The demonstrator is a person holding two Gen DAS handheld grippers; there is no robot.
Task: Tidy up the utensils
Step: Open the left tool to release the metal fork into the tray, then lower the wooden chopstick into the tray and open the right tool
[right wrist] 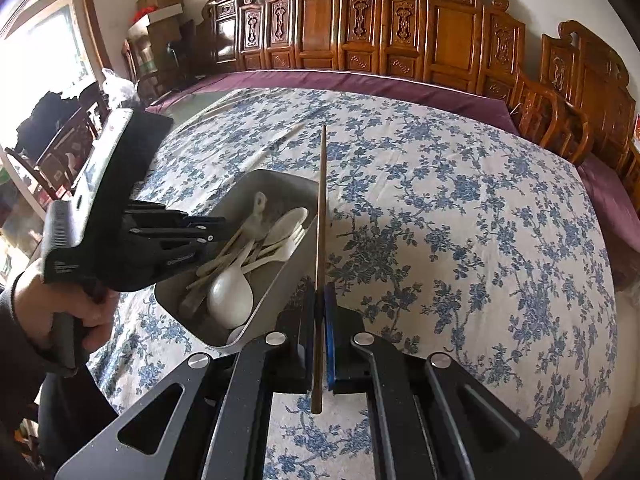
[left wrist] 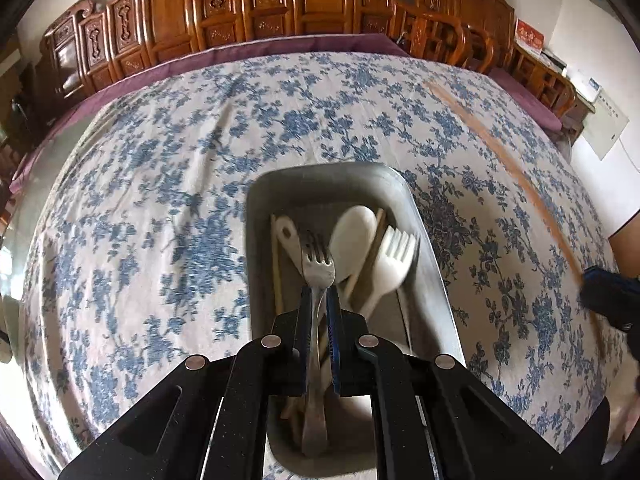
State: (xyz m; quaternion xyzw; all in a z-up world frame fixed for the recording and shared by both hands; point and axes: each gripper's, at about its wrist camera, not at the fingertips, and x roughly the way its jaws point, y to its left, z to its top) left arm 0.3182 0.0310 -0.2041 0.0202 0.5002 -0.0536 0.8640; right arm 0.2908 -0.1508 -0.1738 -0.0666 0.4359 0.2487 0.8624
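Left gripper (left wrist: 319, 300) is clamped on a metal fork (left wrist: 318, 268), held by the handle, tines forward, right over the metal tray (left wrist: 436, 280). Right gripper (right wrist: 320, 300) is clamped on a single brown chopstick (right wrist: 321, 216), which sticks out ahead along the fingers, just beside the tray's right wall and above the floral tablecloth (right wrist: 460, 240).

Tray already holds a white spoon (left wrist: 354, 236), a white plastic fork (left wrist: 390, 264), a white spatula-like handle (left wrist: 288, 240) and pale chopsticks (left wrist: 276, 272), all lying roughly lengthwise. Some motion blur, so exact contacts are unclear.

My read: this is the drop-in step, fork first.
- Keep the fork parallel to the tray's long axis; it looks lined up already.
- Lower until the tines are close to the pile before letting go. A high drop on metal would bounce it or flip the light plastic pieces.
- Open the jaws fully and back out along the handle, not sideways, or the fingers could rake the spoon.
- Hold the chopstick clear on the right until the left gripper is out; the two tools are near each other over a narrow tray.
- Then tip the chopstick's far end in first, alongside the pale chopsticks on the left side if there's room.

Risk: chopstick's long overhang catching the tray rim.
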